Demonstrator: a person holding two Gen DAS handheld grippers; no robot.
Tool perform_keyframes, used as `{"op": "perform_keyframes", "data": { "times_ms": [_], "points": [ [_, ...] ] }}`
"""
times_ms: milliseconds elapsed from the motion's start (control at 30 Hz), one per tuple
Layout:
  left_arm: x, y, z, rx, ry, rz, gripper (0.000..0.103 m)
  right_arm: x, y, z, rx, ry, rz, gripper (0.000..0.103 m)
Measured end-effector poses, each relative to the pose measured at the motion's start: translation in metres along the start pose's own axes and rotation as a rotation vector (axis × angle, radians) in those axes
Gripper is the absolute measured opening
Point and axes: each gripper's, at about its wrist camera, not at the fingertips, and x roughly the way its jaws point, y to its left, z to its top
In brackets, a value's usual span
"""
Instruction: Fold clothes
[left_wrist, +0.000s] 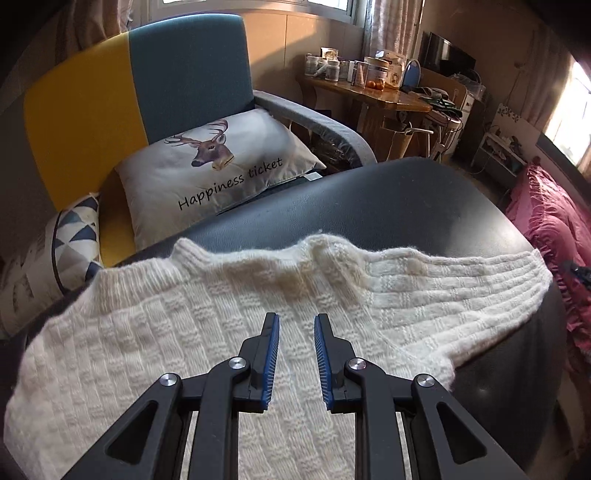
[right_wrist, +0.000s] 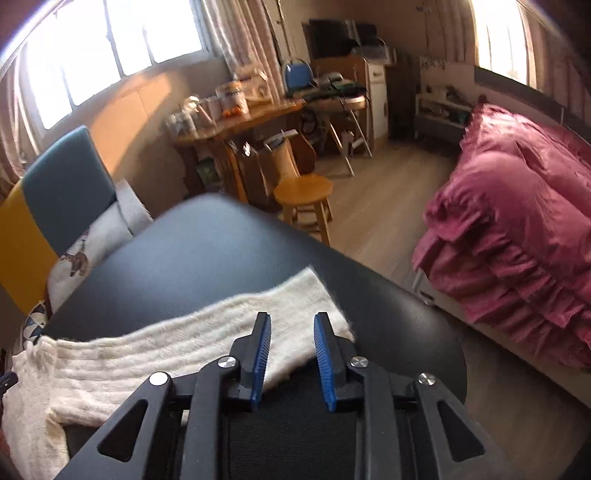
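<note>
A cream knitted sweater (left_wrist: 207, 317) lies spread flat on a dark leather-topped table (left_wrist: 388, 199), collar toward the far edge. One sleeve (left_wrist: 461, 291) stretches out to the right. My left gripper (left_wrist: 296, 320) hovers open over the sweater's chest, nothing between its blue pads. In the right wrist view the same sleeve (right_wrist: 236, 339) runs from lower left to its cuff (right_wrist: 317, 295) near the table's right side. My right gripper (right_wrist: 291, 319) hangs open just above the cuff end, holding nothing.
Behind the table stands a yellow and teal armchair (left_wrist: 147, 81) with a deer-print cushion (left_wrist: 218, 162). A wooden stool (right_wrist: 303, 195) and cluttered wooden desk (right_wrist: 236, 122) are beyond. A bed with a pink ruffled cover (right_wrist: 517, 221) lies to the right.
</note>
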Motion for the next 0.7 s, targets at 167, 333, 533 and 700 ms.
{"op": "perform_keyframes", "data": {
  "times_ms": [167,333,533,700],
  "points": [
    [0.029,-0.020,0.016,0.099,0.024,-0.041,0.020,0.018,0.095,-0.002,-0.285,0.129,0.227,0.028],
    [0.063,-0.042,0.036,0.156,0.069,-0.061,0.020,0.068,0.166,-0.024,-0.476,0.266,0.229,0.028],
    [0.103,-0.041,0.053,0.112,0.111,-0.040,0.020,0.111,0.165,-0.041,-0.503,0.334,0.085,0.029],
    [0.110,-0.034,0.062,0.028,0.085,-0.034,0.020,0.113,0.148,-0.040,-0.442,0.291,0.076,0.029]
  ]
}}
